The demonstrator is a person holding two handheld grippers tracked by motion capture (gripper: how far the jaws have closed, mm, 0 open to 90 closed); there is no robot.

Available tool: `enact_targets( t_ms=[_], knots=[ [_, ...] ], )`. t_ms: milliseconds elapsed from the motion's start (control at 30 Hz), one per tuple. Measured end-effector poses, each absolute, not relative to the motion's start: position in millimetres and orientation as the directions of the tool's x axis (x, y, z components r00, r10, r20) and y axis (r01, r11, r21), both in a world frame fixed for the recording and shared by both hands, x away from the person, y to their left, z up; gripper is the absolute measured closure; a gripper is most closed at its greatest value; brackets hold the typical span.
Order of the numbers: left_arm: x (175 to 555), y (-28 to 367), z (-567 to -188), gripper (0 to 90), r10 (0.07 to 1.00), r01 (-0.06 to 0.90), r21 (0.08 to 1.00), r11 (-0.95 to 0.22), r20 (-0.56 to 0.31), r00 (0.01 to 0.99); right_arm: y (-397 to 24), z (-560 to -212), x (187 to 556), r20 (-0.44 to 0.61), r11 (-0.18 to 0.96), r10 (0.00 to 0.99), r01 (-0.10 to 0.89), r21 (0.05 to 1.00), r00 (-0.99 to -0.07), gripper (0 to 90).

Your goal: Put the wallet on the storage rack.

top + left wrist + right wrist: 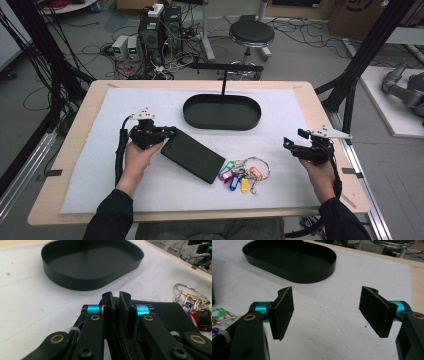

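A flat black leather-like case [195,156] lies slanted on the white mat, left of centre. My left gripper [169,134] is shut on its upper left end. In the left gripper view the jaws [117,296] pinch the case's [162,312] thin edge between the pads. A bunch of keys [242,175] with coloured tags on metal rings lies just right of the case [192,305]. My right gripper [289,143] hovers at the right side of the mat, open [327,312], with nothing between its fingers; the keys [219,315] lie to its left.
A black oval tray [221,125] stands empty at the back centre of the mat [75,281] [312,277]. A black T-shaped post [224,75] rises behind it. Beyond the table are a stool [251,34] and electronics with cables on the floor.
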State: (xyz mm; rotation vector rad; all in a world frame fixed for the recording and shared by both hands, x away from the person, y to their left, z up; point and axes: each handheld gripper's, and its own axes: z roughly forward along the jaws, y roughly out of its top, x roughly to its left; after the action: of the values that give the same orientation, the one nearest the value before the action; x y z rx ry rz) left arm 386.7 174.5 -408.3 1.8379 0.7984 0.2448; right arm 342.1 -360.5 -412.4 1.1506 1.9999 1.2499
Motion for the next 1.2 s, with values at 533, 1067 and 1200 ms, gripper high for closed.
enact_targets(
  t_ms=[533, 1067, 1200],
  knots=[
    [342, 183, -385, 83.4, 0.543, 0.135, 0.967, -0.214, 0.003, 0.839, -291, -410, 346, 0.123, 0.217, 0.689, 0.365, 0.905, -0.714, 27.9],
    [315, 186, -374, 83.4, 0.476, -0.023, 0.972, -0.234, 0.135, 0.869, -216, -420, 349, 0.141, 0.382, 0.437, 0.326, 0.865, -0.888, 35.0],
    [311, 187, -373, 83.4, 0.457, -0.045, 0.972, -0.232, 0.15, 0.876, -198, -424, 351, 0.159, 0.432, 0.368, 0.32, 0.843, -0.916, 37.4]
  ],
)
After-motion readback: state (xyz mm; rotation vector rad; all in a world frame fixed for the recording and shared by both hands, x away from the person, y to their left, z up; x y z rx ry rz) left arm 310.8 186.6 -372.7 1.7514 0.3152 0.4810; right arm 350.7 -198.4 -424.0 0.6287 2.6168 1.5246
